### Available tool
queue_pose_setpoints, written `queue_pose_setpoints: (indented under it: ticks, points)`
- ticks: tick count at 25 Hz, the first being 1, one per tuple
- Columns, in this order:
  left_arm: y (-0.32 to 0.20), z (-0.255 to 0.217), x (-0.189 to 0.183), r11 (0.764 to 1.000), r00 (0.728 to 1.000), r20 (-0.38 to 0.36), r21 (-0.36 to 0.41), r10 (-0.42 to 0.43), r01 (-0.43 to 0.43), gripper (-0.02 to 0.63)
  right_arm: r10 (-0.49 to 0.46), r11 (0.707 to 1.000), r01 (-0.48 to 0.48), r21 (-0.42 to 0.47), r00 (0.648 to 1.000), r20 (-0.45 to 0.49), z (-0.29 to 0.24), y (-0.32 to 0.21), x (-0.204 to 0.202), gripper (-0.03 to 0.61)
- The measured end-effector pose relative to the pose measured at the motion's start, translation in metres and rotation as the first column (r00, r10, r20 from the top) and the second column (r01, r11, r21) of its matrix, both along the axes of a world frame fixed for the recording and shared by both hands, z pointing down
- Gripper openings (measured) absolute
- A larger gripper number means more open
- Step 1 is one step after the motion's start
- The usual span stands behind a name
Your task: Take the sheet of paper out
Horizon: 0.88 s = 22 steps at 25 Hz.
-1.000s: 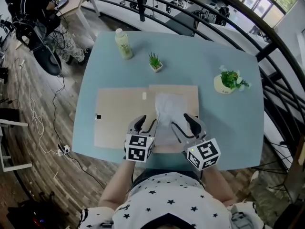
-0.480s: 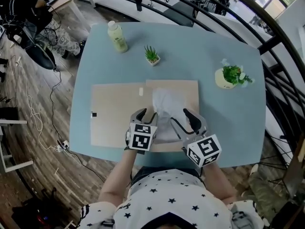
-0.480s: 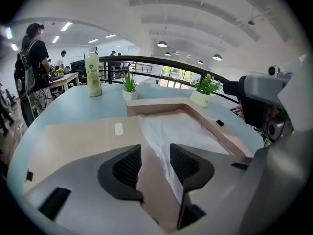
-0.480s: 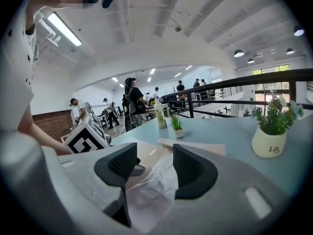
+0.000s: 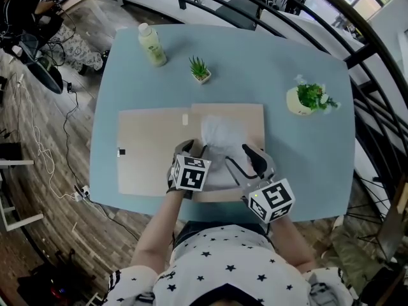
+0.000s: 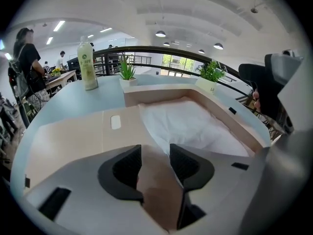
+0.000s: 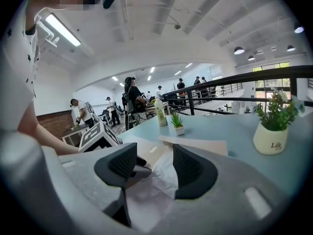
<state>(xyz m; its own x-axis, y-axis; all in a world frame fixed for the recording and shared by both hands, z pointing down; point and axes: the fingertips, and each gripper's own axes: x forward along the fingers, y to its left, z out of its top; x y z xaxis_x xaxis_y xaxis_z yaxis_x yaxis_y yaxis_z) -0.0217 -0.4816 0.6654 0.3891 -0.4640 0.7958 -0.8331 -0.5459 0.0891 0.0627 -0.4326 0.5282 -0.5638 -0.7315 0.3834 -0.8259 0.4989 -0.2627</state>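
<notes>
Left tongs [image 6: 155, 151] stand spread astride a wall of the flat tan cardboard box [image 5: 150, 152], right tongs [image 7: 154, 153] spread above its crumpled white sheet of paper [image 5: 220, 132].

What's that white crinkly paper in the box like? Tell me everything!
The sheet of paper is white, thin and crinkled, and looks like tissue paper. It lies spread in the right half of the open tan cardboard box, most rumpled at its far end. The right gripper is above its near part, jaws apart. The left gripper, also open, is beside its left edge, over bare cardboard.
</notes>
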Motion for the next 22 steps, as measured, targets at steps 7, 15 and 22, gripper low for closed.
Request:
queue_pose_setpoints:
  ticks: [7,15,22]
  points:
    - [-0.002,0.005,0.002,1.0,0.999,0.024,0.004,0.02,-0.02,0.164,-0.003,1.0,0.003,-0.002,1.0,0.004,0.001,-0.003,-0.004,0.222]
    - [-0.004,0.006,-0.004,1.0,0.999,0.031,0.014,-0.009,0.008,0.158,-0.004,1.0,0.004,0.005,1.0,0.002,-0.002,-0.003,-0.008,0.222]
    - [-0.011,0.006,-0.015,0.999,0.998,0.048,0.028,-0.047,0.046,0.037,0.003,1.0,-0.003,0.006,1.0,-0.003,-0.004,0.003,-0.007,0.222]
